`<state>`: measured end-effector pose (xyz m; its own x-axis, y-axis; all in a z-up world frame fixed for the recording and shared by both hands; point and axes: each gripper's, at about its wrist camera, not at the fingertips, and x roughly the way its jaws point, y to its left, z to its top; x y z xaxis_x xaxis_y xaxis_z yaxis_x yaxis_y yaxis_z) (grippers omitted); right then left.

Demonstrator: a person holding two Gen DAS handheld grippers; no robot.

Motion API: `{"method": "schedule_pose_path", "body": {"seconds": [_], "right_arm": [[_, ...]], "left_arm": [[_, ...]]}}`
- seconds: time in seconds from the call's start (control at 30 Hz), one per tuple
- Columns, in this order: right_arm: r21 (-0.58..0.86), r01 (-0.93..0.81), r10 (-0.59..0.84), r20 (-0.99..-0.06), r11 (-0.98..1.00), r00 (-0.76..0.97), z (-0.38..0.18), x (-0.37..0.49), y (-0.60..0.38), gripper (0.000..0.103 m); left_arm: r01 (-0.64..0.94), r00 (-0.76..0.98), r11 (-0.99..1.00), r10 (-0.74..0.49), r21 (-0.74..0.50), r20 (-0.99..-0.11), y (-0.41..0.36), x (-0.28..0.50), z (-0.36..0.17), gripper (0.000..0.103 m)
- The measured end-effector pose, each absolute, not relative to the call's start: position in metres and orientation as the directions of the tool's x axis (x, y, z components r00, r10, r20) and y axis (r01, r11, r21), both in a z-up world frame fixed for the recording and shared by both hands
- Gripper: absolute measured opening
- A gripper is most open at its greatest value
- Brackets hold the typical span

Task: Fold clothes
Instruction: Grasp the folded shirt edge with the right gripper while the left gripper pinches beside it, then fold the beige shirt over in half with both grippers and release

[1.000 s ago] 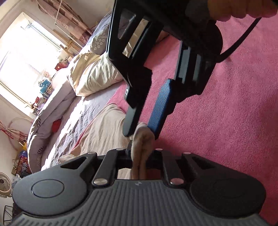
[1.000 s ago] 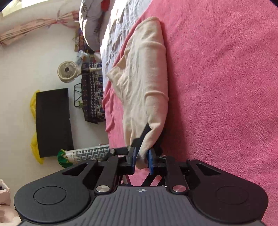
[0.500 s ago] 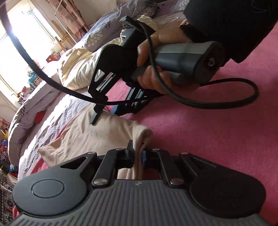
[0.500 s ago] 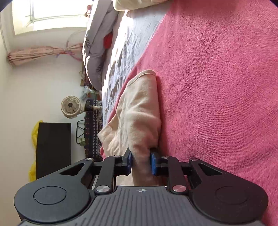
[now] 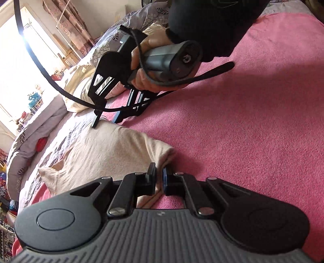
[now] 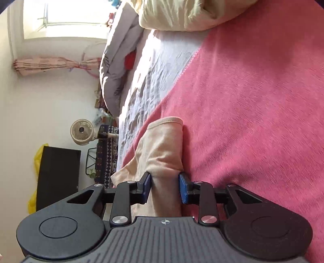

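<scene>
Clothes here means one beige garment [image 5: 105, 149] lying partly doubled over on the pink blanket [image 5: 243, 131]; left gripper [image 5: 159, 178] pinches its near corner, right gripper [image 6: 165, 187] straddles a fold with fingers parted, so folding looks midway

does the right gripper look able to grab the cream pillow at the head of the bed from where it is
Probably not yet: the right gripper has its jaws parted around the beige garment, and the cream pillow lies well beyond it across the pink blanket.

Right gripper [image 6: 165, 187] now wider around the beige garment [image 6: 162, 149], lower on the bed.
</scene>
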<state>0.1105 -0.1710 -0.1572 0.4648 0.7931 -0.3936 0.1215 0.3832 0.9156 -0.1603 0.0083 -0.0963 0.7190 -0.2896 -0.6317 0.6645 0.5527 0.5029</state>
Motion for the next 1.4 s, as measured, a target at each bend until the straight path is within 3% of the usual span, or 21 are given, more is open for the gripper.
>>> {"method": "schedule_pose_path", "body": {"seconds": [0.1, 0.43, 0.5, 0.6, 0.73, 0.87, 1.03, 1.1, 1.17, 1.27, 1.4], "right_arm": [[0.914, 0.115, 0.756, -0.387, 0.388, 0.528, -0.155, 0.133, -0.168, 0.017], [0.836, 0.109, 0.655, -0.496, 0.538, 0.57, -0.148, 0.182, -0.169, 0.008], [0.793, 0.061, 0.625, -0.521, 0.606, 0.581, -0.127, 0.185, -0.17, 0.012], [0.654, -0.182, 0.632, -0.56, 0.734, 0.536, -0.076, 0.171, -0.142, 0.012], [0.447, -0.559, 0.67, -0.682, 0.699, 0.293, -0.038, 0.131, -0.043, 0.012], [0.369, -0.603, 0.62, -0.733, 0.707, 0.278, -0.05, 0.138, 0.021, 0.01], [0.28, -0.618, 0.55, -0.779, 0.734, 0.302, -0.068, 0.154, 0.093, 0.002], [0.295, -0.58, 0.536, -0.788, 0.759, 0.301, -0.061, 0.166, 0.098, 0.012], [0.314, -0.572, 0.563, -0.759, 0.757, 0.328, -0.04, 0.163, 0.083, 0.016], [0.302, -0.606, 0.599, -0.707, 0.736, 0.376, -0.005, 0.144, 0.046, 0.047], [0.313, -0.663, 0.627, -0.717, 0.68, 0.305, 0.002, 0.098, 0.005, 0.047]], "left_arm": [[0.655, 0.724, 0.568, -0.284, 0.498, -0.628, 0.008, -0.16, -0.097, 0.001], [0.624, 0.74, 0.616, -0.27, 0.48, -0.616, 0.005, -0.159, -0.097, 0.001], [0.618, 0.743, 0.626, -0.267, 0.476, -0.613, 0.004, -0.159, -0.096, 0.001], [0.61, 0.745, 0.641, -0.266, 0.465, -0.611, 0.005, -0.159, -0.096, 0.001], [0.605, 0.747, 0.661, -0.276, 0.445, -0.605, 0.008, -0.157, -0.097, 0.001], [0.594, 0.757, 0.674, -0.283, 0.439, -0.589, 0.01, -0.159, -0.098, 0.001], [0.586, 0.762, 0.686, -0.287, 0.431, -0.581, 0.011, -0.159, -0.099, 0.002], [0.589, 0.758, 0.69, -0.292, 0.42, -0.583, 0.012, -0.158, -0.098, 0.003], [0.586, 0.754, 0.703, -0.292, 0.402, -0.589, 0.015, -0.156, -0.094, 0.009], [0.57, 0.735, 0.746, -0.275, 0.344, -0.62, 0.024, -0.158, -0.083, 0.027], [0.535, 0.684, 0.804, -0.23, 0.26, -0.692, 0.052, -0.18, -0.06, 0.041]]}}
